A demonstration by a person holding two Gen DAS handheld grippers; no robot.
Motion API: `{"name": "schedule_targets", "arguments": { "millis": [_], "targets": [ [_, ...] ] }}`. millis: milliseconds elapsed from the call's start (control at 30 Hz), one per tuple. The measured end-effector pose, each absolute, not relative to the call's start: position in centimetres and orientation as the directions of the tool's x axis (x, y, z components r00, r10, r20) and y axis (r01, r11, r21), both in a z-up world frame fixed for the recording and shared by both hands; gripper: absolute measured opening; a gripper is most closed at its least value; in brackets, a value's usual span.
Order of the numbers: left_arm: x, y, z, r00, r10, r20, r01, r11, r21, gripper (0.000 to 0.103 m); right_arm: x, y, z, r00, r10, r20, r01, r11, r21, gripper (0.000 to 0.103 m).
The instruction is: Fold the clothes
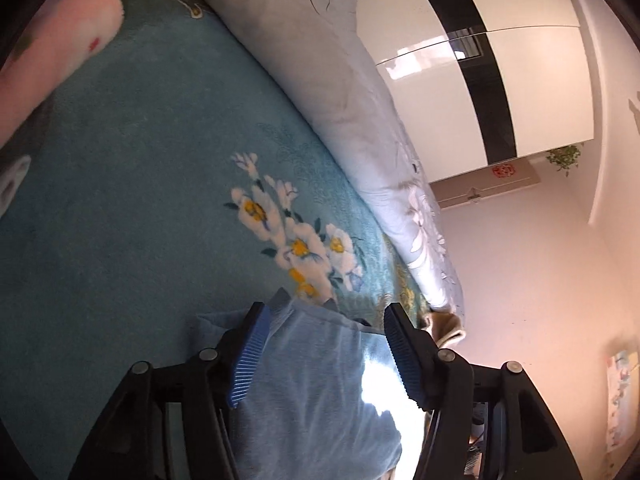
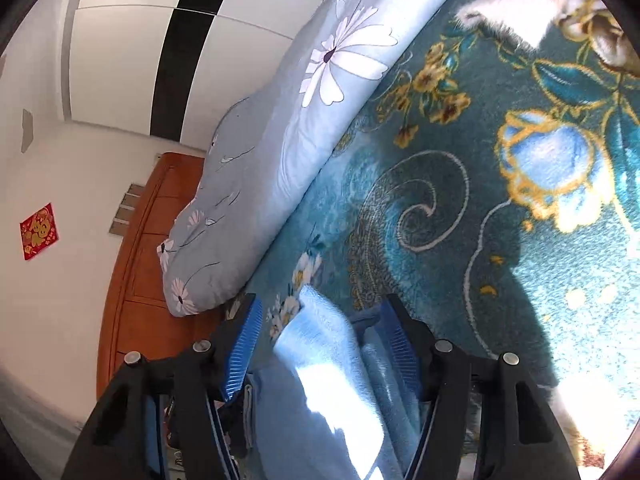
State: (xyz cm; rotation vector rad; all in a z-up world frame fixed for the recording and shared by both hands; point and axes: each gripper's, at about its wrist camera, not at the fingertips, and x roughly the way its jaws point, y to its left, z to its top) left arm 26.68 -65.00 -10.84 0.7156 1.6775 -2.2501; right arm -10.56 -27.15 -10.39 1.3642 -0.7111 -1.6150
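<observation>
A light blue garment (image 1: 312, 380) lies on the teal flowered blanket (image 1: 120, 200) of a bed. In the left wrist view its folded edge sits between the jaws of my left gripper (image 1: 326, 312), which stand apart; the blue pads (image 1: 248, 356) do not press on it. In the right wrist view the same light blue garment (image 2: 320, 364), partly in bright sunlight, lies between the jaws of my right gripper (image 2: 323, 304). Those jaws are also wide, with a gap between the left pad and the cloth. The cloth below both grippers is hidden by their frames.
A long pale blue quilt roll with white flowers (image 1: 340, 80) (image 2: 280, 140) borders the blanket. A pink plush cloth (image 1: 60, 40) lies at the far left. A wooden headboard (image 2: 148, 260) and white wardrobe doors (image 1: 520, 80) stand beyond the bed. A white fluffy item (image 2: 520, 4) lies far right.
</observation>
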Motion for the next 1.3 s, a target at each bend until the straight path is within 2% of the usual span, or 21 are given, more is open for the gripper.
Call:
{"name": "schedule_targets", "arguments": {
  "millis": [100, 233, 333, 433, 567, 667, 867, 900, 933, 967, 1000, 1033, 1067, 1100, 1167, 1300],
  "targets": [
    [27.4, -63.3, -10.1, -0.799, 0.073, -0.597, 0.527, -0.393, -0.754, 0.064, -9.9, -25.7, -10.0, 0.001, -0.878, -0.478, 0.295, -0.456, 0.839, 0.064],
    [29.3, -59.2, -10.0, -0.681, -0.009, -0.732, 0.624, -0.53, -0.574, 0.064, -6.9, -23.1, -10.6, 0.055, -0.855, -0.516, 0.346, -0.469, 0.813, 0.064],
    [31.0, -56.1, -11.5, -0.63, 0.012, -0.776, 0.621, -0.592, -0.514, 0.064, -4.1, -21.2, -11.8, 0.116, -0.837, -0.535, 0.369, -0.464, 0.805, 0.064],
    [32.7, -54.4, -13.5, -0.623, 0.097, -0.776, 0.596, -0.583, -0.552, 0.064, -1.6, -19.5, -12.8, 0.15, -0.806, -0.573, 0.401, -0.48, 0.78, 0.064],
    [33.2, -54.2, -14.0, -0.658, 0.126, -0.743, 0.571, -0.56, -0.601, 0.064, -0.6, -19.7, -13.4, 0.145, -0.793, -0.591, 0.432, -0.487, 0.759, 0.064],
    [32.4, -54.3, -14.5, -0.69, 0.172, -0.703, 0.547, -0.513, -0.662, 0.064, -0.5, -21.3, -13.5, 0.163, -0.803, -0.573, 0.424, -0.468, 0.776, 0.064],
    [31.7, -54.4, -15.1, -0.727, 0.177, -0.663, 0.528, -0.473, -0.705, 0.062, -0.1, -24.0, -13.8, 0.177, -0.809, -0.561, 0.436, -0.447, 0.781, 0.064],
    [32.0, -54.4, -15.2, -0.734, 0.18, -0.655, 0.526, -0.459, -0.716, 0.062, -0.1, -24.0, -13.8, 0.18, -0.818, -0.547, 0.428, -0.436, 0.792, 0.06],
    [32.2, -54.5, -15.3, -0.741, 0.182, -0.646, 0.523, -0.446, -0.726, 0.056, -0.1, -23.9, -13.9, 0.182, -0.822, -0.54, 0.419, -0.432, 0.799, 0.056],
    [32.1, -54.4, -15.6, -0.738, 0.18, -0.651, 0.529, -0.444, -0.723, 0.046, -0.1, -23.8, -14.0, 0.183, -0.826, -0.534, 0.41, -0.429, 0.805, 0.046],
    [32.2, -54.5, -15.6, -0.734, 0.177, -0.655, 0.537, -0.44, -0.72, 0.043, 0.0, -23.7, -14.1, 0.181, -0.824, -0.537, 0.404, -0.435, 0.805, 0.034],
    [32.3, -54.6, -15.8, -0.737, 0.174, -0.653, 0.541, -0.427, -0.725, 0.032, 0.1, -23.6, -14.2, 0.179, -0.822, -0.54, 0.397, -0.442, 0.804, 0.028],
    [32.3, -54.7, -16.0, -0.748, 0.185, -0.637, 0.535, -0.4, -0.744, 0.017, 0.0, -23.4, -14.3, 0.174, -0.825, -0.538, 0.383, -0.446, 0.809, 0.017],
    [32.4, -54.8, -16.2, -0.758, 0.195, -0.622, 0.529, -0.374, -0.762, 0.014, 0.0, -23.1, -14.4, 0.169, -0.828, -0.535, 0.369, -0.45, 0.813, 0.011],
    [32.4, -54.7, -16.0, -0.762, 0.187, -0.62, 0.535, -0.357, -0.766, 0.01, 0.2, -22.8, -13.9, 0.157, -0.834, -0.529, 0.362, -0.45, 0.816, 0.009],
    [33.5, -53.4, -14.0, -0.779, 0.172, -0.603, 0.511, -0.382, -0.77, 0.009, 1.6, -22.2, -12.0, 0.139, -0.84, -0.525, 0.388, -0.441, 0.809, 0.007]
  ]
}}
